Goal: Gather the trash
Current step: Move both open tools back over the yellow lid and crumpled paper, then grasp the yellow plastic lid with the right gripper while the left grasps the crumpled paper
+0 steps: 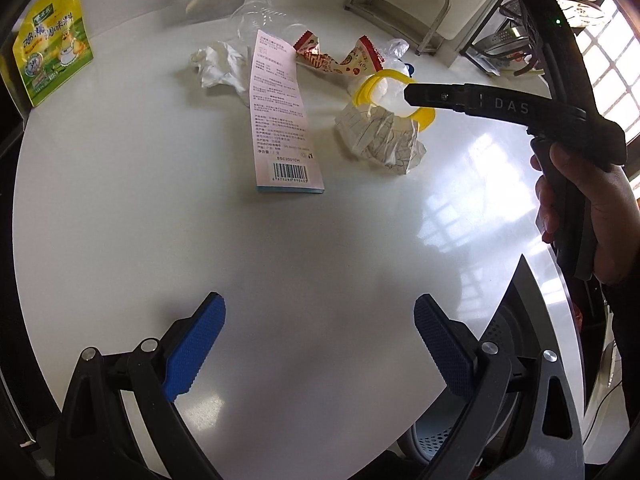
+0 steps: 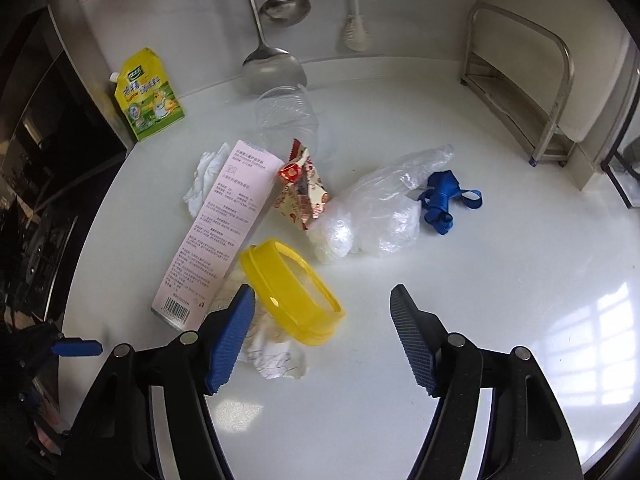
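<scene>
Trash clutters counter [image 2: 400, 92]: yellow lid [image 2: 292, 296], pink box [image 2: 224, 224], plastic bag [image 2: 380, 208].

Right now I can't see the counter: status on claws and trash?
Both claws open, empty. Right claw over yellow lid on crumpled paper. Left claw above bare counter. Pink box beside lid.

White countertop [image 2: 440, 120] bearing pink box [image 2: 216, 232], plastic bag [image 2: 380, 208], tissue [image 2: 204, 180], wrappers [image 2: 304, 196].

We see a glossy white counter [image 2: 480, 264], a crinkled clear plastic bag [image 2: 384, 208], a smooth yellow plastic lid [image 2: 292, 292], crumpled paper [image 2: 276, 356] and a shiny metal ladle [image 2: 285, 7].
</scene>
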Available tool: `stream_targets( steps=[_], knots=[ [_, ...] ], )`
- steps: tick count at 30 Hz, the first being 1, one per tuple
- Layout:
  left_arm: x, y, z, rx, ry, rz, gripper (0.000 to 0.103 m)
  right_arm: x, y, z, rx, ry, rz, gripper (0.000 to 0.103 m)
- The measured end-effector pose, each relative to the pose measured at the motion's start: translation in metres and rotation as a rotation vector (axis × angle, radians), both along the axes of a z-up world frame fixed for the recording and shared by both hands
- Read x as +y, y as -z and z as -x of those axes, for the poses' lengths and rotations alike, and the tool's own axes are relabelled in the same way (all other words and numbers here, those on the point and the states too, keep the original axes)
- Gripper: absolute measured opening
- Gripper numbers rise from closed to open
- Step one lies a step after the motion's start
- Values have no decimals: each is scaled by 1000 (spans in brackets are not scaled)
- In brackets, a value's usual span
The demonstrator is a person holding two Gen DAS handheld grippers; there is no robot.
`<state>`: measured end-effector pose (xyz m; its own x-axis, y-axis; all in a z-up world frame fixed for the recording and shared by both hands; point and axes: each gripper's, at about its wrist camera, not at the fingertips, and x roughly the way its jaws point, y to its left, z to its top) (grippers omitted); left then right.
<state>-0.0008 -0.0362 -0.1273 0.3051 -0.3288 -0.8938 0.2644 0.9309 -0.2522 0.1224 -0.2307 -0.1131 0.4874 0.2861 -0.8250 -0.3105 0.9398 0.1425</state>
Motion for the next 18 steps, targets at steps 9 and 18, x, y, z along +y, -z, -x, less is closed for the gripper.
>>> stream_targets(
  steps=[9, 18],
  knots=[
    [-4, 5, 0, 15, 13, 0, 93, -11, 3, -5, -4, 15, 14, 68],
    [-3, 7, 2, 20, -1, -2, 93, 0, 11, -18, 37, 87, -36, 84]
  ],
)
